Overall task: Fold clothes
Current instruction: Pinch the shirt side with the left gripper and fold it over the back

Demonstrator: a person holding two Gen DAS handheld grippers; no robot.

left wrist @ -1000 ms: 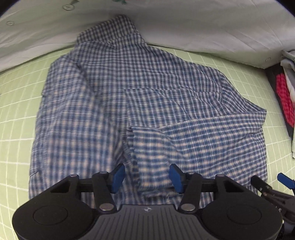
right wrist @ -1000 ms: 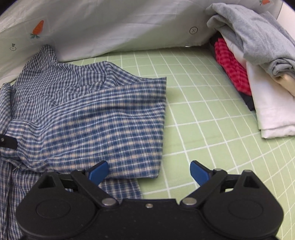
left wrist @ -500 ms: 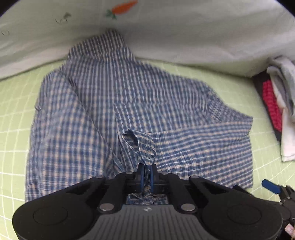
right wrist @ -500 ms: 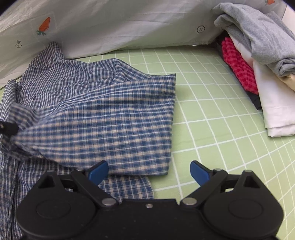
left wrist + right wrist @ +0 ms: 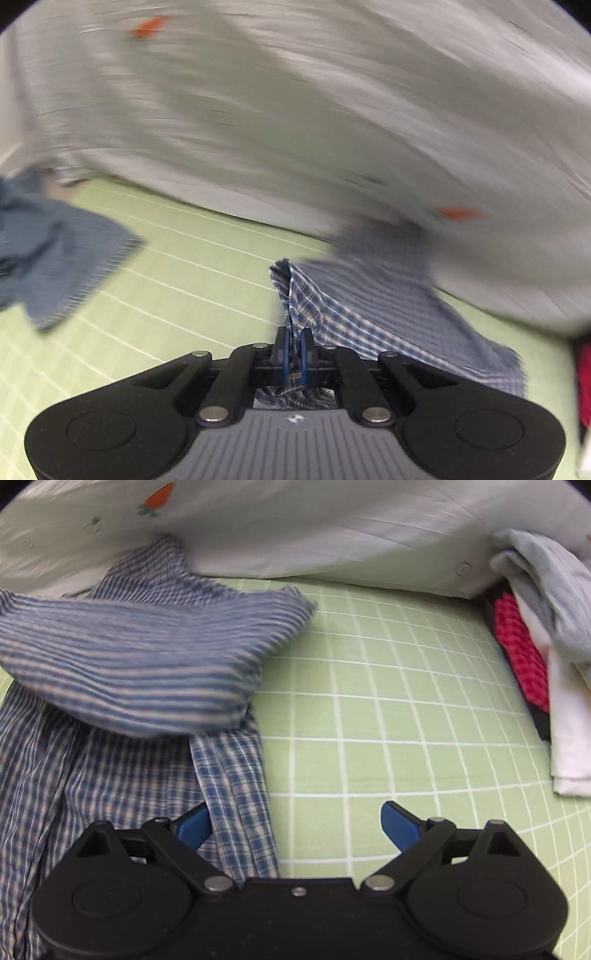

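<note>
A blue and white checked shirt (image 5: 110,768) lies on the green gridded mat (image 5: 369,716). My left gripper (image 5: 293,356) is shut on a fold of that checked shirt (image 5: 369,314), and the cloth trails off to the right, lifted from the mat. In the right wrist view the lifted sleeve part (image 5: 147,664) hangs blurred above the rest of the shirt. My right gripper (image 5: 295,825) stands open low over the shirt's right edge, with the edge of the cloth lying between its blue pads (image 5: 399,825) and nothing gripped.
A pale sheet with carrot prints (image 5: 332,528) rises behind the mat. A pile of folded clothes, grey, red and white (image 5: 535,657), sits at the right. Another blue garment (image 5: 55,254) lies at the left in the left wrist view.
My left gripper closed on the sleeve fold, then swung up and to the left, pulling the cloth across. The right gripper shifted slightly and stayed open.
</note>
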